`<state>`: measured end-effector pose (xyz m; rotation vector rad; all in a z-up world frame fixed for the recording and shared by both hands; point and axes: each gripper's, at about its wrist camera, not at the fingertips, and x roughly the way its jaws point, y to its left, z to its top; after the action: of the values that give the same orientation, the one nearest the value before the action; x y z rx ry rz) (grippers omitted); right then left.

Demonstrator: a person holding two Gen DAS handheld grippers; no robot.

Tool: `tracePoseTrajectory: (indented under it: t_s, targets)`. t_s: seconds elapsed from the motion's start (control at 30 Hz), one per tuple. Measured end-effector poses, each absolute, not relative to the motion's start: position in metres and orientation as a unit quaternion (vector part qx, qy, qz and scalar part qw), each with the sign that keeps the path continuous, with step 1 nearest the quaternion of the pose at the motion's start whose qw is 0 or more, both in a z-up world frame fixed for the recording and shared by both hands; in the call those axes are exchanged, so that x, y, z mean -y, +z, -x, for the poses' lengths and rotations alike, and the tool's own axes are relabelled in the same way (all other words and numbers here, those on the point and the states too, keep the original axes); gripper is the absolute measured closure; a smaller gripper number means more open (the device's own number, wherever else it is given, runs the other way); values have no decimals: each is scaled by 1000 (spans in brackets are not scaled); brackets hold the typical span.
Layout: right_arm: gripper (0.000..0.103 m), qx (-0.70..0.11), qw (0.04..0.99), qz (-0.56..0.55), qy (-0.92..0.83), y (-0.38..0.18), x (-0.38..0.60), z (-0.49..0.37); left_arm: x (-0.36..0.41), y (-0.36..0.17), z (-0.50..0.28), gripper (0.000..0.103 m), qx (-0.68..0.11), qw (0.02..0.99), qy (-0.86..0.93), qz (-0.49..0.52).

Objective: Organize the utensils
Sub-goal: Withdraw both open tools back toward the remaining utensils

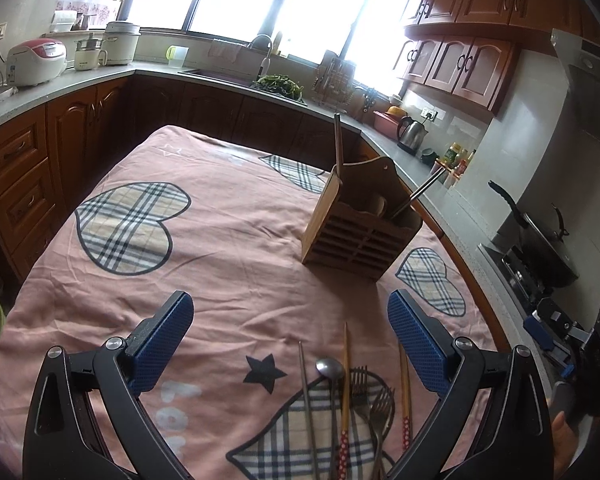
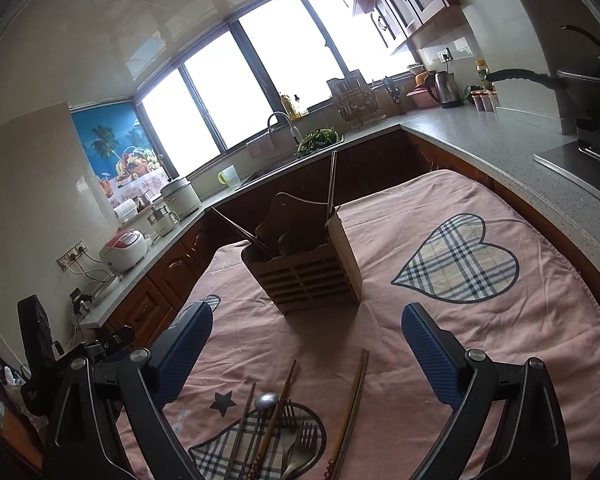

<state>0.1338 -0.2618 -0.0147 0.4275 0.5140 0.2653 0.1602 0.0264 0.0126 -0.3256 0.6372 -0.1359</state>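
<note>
A wooden slatted utensil holder (image 1: 362, 228) (image 2: 306, 268) stands on the pink cloth, with a wooden stick and a metal handle poking out of it. Near the front edge lie loose utensils: a metal spoon (image 1: 330, 368) (image 2: 266, 401), two forks (image 1: 374, 404) (image 2: 300, 440), wooden chopsticks (image 1: 345, 392) (image 2: 354, 400) and a metal chopstick (image 1: 306, 392). My left gripper (image 1: 290, 332) hangs open above them, nothing between its blue pads. My right gripper (image 2: 306, 342) is open too, above the same pile and short of the holder.
The table (image 1: 220, 208) wears a pink cloth with plaid hearts. Kitchen counters ring it: rice cookers (image 1: 36, 60) at left, a sink (image 1: 220, 74) under the window, a kettle (image 1: 412, 132) and a wok on the stove (image 1: 540, 248) at right. The right gripper's body (image 1: 572, 332) shows at the far right.
</note>
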Motion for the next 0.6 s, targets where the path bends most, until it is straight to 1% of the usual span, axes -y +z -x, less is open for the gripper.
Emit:
tracePoseTrajectory:
  t_s: [0.27,0.6]
  targets:
    - [6,-278,931,-204,122,-39,263,-113,-26,-16,-143,3,-346,924,-59,150]
    - [6,-310,924,-190,116,-63,258,-105,-15,-37,-141,3,-383,915,-53,113]
